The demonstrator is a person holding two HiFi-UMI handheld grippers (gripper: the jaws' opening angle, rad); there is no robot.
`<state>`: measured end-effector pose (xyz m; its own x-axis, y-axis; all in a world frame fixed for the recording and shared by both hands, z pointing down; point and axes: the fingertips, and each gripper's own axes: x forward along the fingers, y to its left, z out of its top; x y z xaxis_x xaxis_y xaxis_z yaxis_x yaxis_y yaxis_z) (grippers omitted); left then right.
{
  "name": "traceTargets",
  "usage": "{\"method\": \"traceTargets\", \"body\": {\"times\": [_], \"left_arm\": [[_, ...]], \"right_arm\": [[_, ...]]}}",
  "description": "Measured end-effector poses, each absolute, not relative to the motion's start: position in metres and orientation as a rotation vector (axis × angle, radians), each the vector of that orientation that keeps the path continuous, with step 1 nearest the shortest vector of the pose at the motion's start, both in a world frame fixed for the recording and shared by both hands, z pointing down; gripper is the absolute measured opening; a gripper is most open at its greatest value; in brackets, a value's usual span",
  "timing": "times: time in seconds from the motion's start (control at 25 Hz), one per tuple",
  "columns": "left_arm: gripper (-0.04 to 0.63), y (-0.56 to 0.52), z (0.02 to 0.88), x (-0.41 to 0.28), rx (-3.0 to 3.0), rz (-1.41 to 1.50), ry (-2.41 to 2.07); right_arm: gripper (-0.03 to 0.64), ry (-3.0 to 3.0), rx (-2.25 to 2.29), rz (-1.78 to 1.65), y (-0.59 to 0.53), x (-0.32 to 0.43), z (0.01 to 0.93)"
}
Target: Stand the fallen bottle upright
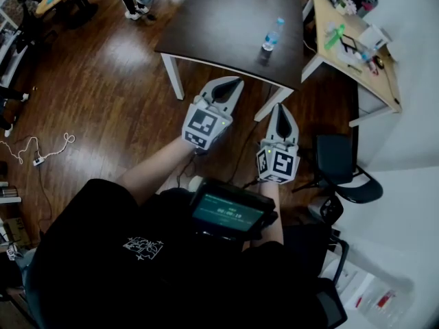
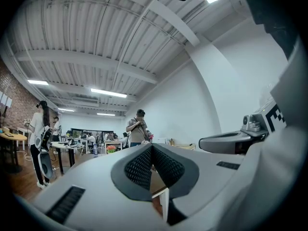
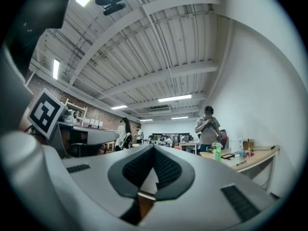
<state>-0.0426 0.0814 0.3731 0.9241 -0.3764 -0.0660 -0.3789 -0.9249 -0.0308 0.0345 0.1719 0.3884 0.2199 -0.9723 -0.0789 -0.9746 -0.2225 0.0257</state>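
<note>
left tongs (image 1: 235,82) pressed together, empty; right tongs (image 1: 282,105) likewise; bottle (image 1: 272,35) upright on table (image 1: 219,19), well apart.

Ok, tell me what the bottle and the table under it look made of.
The bottle: likely clear plastic, with a see-through body and a blue cap. The table: dark matte top, wood or laminate, cannot tell which; white legs, probably painted.
</note>
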Motion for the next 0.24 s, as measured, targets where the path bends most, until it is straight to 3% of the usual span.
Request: {"method": "traceTargets", "body": {"times": [0.24], "left_arm": [[-0.003,0.0816,0.3742,-0.0434,-3.037,0.091,0.602]], "right_arm": [[0.008,1.955,-2.423,0.134,0.1704,0.0328,0.3884]]}}
